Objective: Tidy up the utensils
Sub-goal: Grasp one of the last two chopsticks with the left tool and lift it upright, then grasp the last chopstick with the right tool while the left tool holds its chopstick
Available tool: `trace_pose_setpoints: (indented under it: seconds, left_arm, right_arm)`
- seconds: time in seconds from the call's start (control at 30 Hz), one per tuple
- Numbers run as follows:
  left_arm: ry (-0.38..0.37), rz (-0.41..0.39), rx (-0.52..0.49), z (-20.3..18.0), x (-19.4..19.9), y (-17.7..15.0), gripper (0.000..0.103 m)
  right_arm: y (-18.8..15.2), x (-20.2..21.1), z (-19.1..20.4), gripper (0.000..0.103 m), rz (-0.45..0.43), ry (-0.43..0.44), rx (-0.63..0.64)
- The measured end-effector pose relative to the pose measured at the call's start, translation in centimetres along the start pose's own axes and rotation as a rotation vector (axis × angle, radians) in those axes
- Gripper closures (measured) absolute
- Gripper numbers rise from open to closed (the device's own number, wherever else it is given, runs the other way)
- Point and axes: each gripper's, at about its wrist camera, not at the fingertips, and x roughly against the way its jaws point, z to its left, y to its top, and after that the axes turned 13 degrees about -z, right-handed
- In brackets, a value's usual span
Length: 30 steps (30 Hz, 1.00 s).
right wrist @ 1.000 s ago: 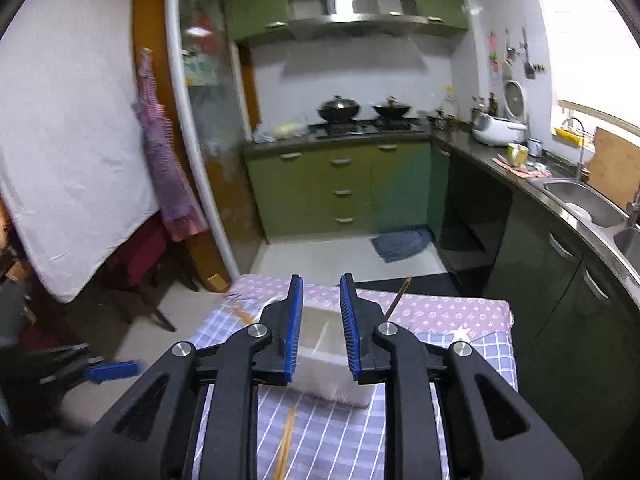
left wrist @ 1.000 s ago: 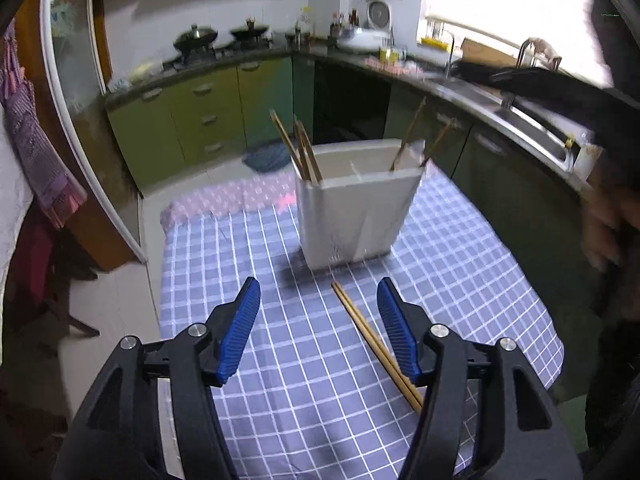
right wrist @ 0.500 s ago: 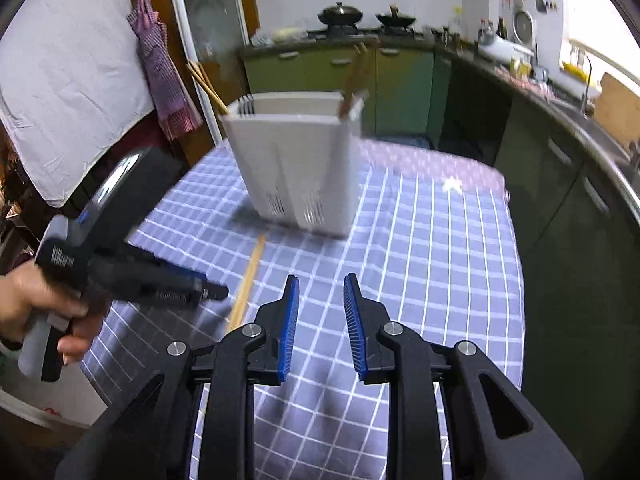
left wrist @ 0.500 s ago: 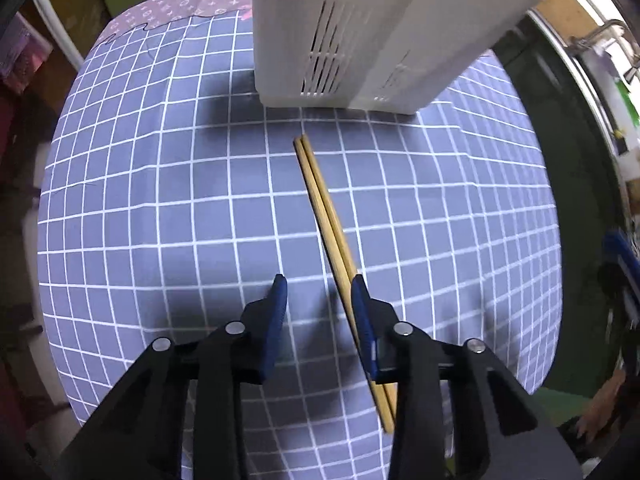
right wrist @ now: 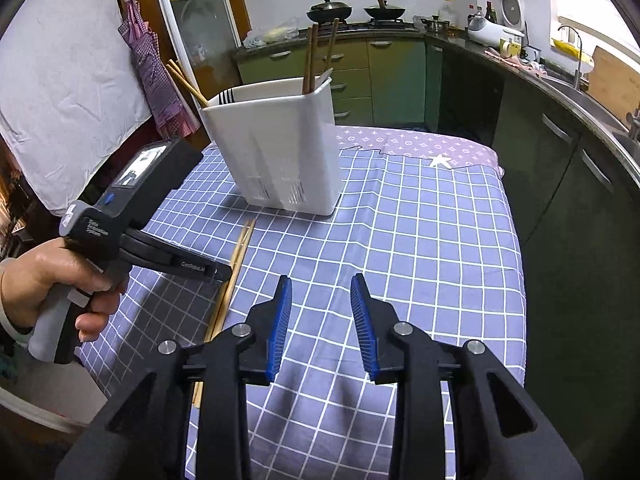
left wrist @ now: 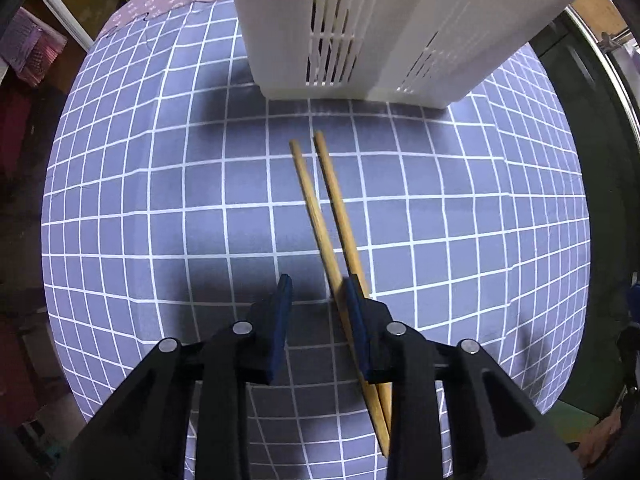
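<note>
Nearest the left wrist camera, the left gripper hangs low over the checked cloth of the bench, its fingers set at a moderate gap and holding nothing. The pair of chopsticks lies flat on the cloth and runs under the right-hand finger of that gripper, so only one stick, at most, sits inside the gap; whether the finger touches the wood I cannot tell. The sticks splay a little at their far tips and meet toward the near end.

Off to the side, the right gripper hovers over bare cloth, fingers parted and empty, well apart from the chopsticks. Its camera shows the person's hand on the left tool's handle.

Beyond the tips stands the white utensil holder, upright on the bench, near the sticks but not touching them. From the right wrist view it already carries other chopsticks leaning out of its top.

The step in hand looks like the pick-up of the loose pair. The next move probably calls for shifting the left gripper sideways so both sticks fall between the fingers, then closing firmly enough that neither rolls out, lifting, tilting them upright and lowering them into the holder.
</note>
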Motion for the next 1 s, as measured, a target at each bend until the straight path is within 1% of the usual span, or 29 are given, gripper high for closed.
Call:
trace_pose_setpoints:
  seconds: [0.17, 0.23, 0.37, 0.4, 0.5, 0.7, 0.77, 0.87, 1.0]
  left_arm:
    - [0.015, -0.001, -0.006, -0.7, -0.6, 0.8, 0.078]
    - [0.013, 0.000, -0.015, -0.8, -0.9, 1.3, 0.093]
    - [-0.011, 0.011, -0.020, -0.5, -1.0, 1.1, 0.096]
    - [-0.015, 0.012, -0.020, 0.2, -0.6, 1.2, 0.096]
    - [-0.029, -0.010, -0.025, 1.2, 0.1, 0.8, 0.096]
    - [-0.073, -0.131, -0.047, 2.4, 4.3, 0.2, 0.096]
    - [-0.086, -0.178, -0.061, 2.8, 6.2, -0.3, 0.096]
    - [-0.105, -0.239, -0.069, 3.6, 8.8, -1.6, 0.096]
    - [-0.122, -0.327, -0.078, 4.6, 12.1, -3.0, 0.097]
  right_arm:
    - [-0.2, 0.1, 0.0, 0.072, 0.006, 0.000, -0.002]
    - [-0.2, 0.1, 0.2, 0.072, 0.008, 0.001, -0.002]
    - [-0.4, 0.1, 0.0, 0.072, 0.015, -0.002, -0.004]
    - [-0.3, 0.0, -0.1, 0.072, 0.019, -0.001, -0.007]
    - [-0.4, -0.2, -0.1, 0.072, 0.032, 0.003, -0.012]
    - [-0.5, -1.2, 0.5, 0.072, 0.068, 0.013, -0.001]
    - [-0.5, -1.7, 1.0, 0.072, 0.084, 0.021, 0.007]
    - [-0.3, -2.9, 1.9, 0.068, 0.124, 0.051, 0.012]
    - [0.0, -5.0, 4.0, 0.068, 0.177, 0.084, 0.049]
